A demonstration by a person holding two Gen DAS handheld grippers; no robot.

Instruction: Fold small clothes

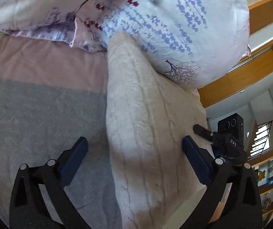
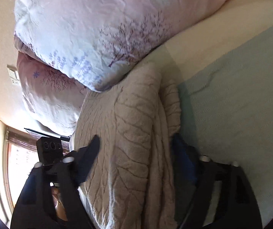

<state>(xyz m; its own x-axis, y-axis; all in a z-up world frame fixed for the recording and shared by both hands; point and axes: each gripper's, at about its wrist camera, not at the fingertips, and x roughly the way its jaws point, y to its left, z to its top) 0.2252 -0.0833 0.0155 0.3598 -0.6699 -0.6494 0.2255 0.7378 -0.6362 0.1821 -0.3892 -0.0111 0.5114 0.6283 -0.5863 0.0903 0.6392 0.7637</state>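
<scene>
The bed (image 1: 41, 61) fills both views, with a grey-green striped blanket (image 1: 31, 114) spread over it and two floral pillows (image 1: 165, 28) stacked at the head. Across the blanket lies the knit (image 1: 146, 124), a beige cable-patterned garment bunched into a long thick roll, its far end tucked against the lower pillow.

Each tool faces the roll from an opposite side. The left gripper (image 1: 135, 146) has its jaws wide apart, straddling the knit, with nothing pinched as far as can be seen. The right gripper (image 2: 136, 143) also stands wide open about the knit; its right finger is partly sunk behind a loose fold, so whether it touches cloth I cannot tell.

Judging from this, the step in hand is taking hold of the roll to lay a fold. To do it well, both tools should probably close on the same layer at matching places along the edge, taking all the thickness rather than one loose ply. The knit looks soft and stretchy, so a lift would want to be level and slow, clear of the pillow that bears on its far end.
</scene>
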